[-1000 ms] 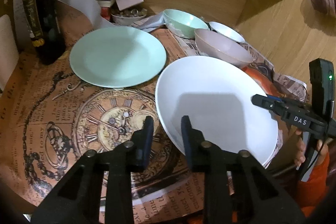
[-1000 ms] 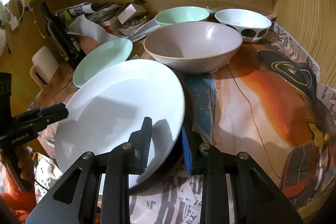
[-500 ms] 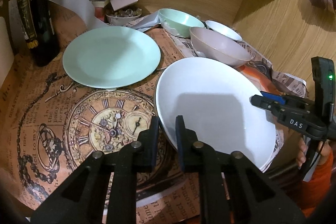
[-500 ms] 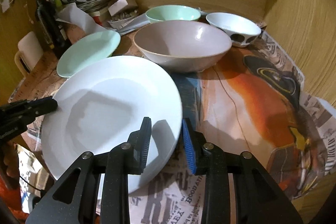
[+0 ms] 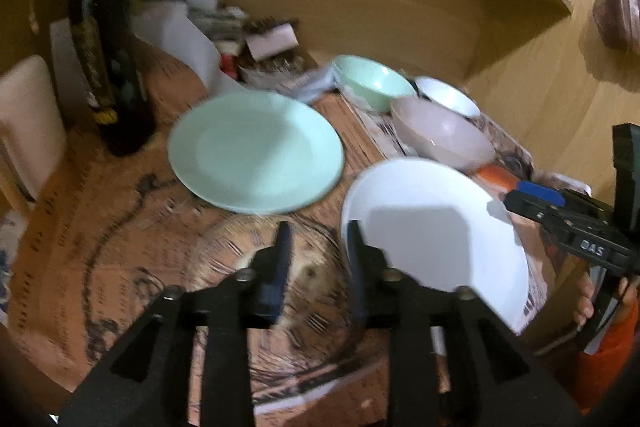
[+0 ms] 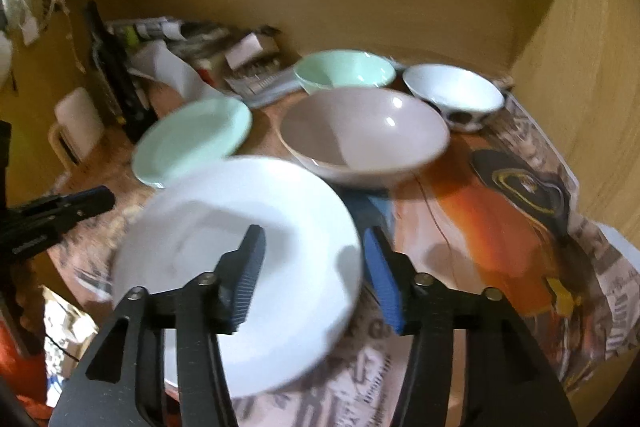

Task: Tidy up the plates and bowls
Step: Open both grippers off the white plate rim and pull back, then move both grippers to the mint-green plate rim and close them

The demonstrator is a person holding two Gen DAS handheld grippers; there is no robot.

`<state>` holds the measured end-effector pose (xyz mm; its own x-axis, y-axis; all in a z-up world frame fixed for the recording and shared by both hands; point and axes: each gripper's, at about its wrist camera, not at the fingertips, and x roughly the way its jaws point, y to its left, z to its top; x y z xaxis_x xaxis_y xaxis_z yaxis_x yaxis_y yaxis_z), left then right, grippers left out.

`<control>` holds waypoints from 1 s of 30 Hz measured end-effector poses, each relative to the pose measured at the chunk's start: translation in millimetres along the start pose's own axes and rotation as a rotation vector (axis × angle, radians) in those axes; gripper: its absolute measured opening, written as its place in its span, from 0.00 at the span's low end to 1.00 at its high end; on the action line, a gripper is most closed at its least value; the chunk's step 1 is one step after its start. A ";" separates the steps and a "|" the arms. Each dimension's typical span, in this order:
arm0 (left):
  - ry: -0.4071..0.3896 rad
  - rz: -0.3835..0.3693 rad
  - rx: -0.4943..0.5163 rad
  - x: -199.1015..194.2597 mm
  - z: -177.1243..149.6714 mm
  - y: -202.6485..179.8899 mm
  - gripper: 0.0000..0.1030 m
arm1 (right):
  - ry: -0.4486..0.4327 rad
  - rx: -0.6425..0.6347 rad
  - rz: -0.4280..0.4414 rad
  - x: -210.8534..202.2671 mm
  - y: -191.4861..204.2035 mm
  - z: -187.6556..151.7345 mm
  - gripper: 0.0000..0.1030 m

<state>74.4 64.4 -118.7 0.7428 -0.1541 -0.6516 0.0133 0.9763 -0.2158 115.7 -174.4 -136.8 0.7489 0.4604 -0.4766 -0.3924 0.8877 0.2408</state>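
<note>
**Both hand-held grippers spread at the white plate; bowls grouped at the rear**

Nearest the cameras, the left hand-held gripper (image 5: 316, 241) has its two black fingers parted, with nothing between them. Its right finger (image 5: 354, 259) stands at the left rim of the large round white plate (image 5: 436, 235); blur prevents confirming contact. The left finger sits over the printed clock-pattern paper (image 5: 120, 247) covering the bench.

The right hand-held gripper (image 6: 316, 263) is likewise spread wide. Its grey ribbed pad (image 6: 248, 275) is above the inside of the white plate (image 6: 240, 259), and its blue pad (image 6: 382, 279) is just outside the plate's right rim. The rim lies in the gap between them; neither pad is seen pressing on it. The plate rests at the front edge of the bench, partly on newspaper (image 6: 360, 379).

Behind and to the left lies the round mint-green plate (image 5: 256, 151), flat on the paper, apart from the white one. Beyond the white plate stands the wide pale pink bowl (image 6: 364, 135). Further back are the mint-green bowl (image 6: 346, 71) and, to its right, the small white bowl with dark spots (image 6: 454, 95), close beside each other.

At far left a dark glass bottle (image 5: 108, 67) stands upright before the wooden back wall (image 5: 400, 7), next to a heap of papers and small boxes (image 5: 260, 43). Both views are motion-blurred.
</note>
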 end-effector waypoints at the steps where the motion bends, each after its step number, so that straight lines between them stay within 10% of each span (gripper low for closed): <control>1: -0.021 0.023 -0.006 -3.8 4.1 3.4 0.50 | -0.012 -0.003 0.012 -0.9 2.4 3.5 0.51; 6: -0.065 0.070 -0.043 -12.5 21.9 22.1 0.70 | -0.072 -0.005 0.078 -0.2 17.1 22.9 0.68; 30: 0.046 0.183 -0.108 43.8 56.1 99.5 0.70 | 0.090 -0.083 0.203 99.8 67.3 93.2 0.69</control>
<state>145.8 163.2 -127.9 0.6946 0.0147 -0.7193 -0.1923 0.9672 -0.1659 213.9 -68.1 -89.3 0.6013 0.6236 -0.4995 -0.5752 0.7718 0.2711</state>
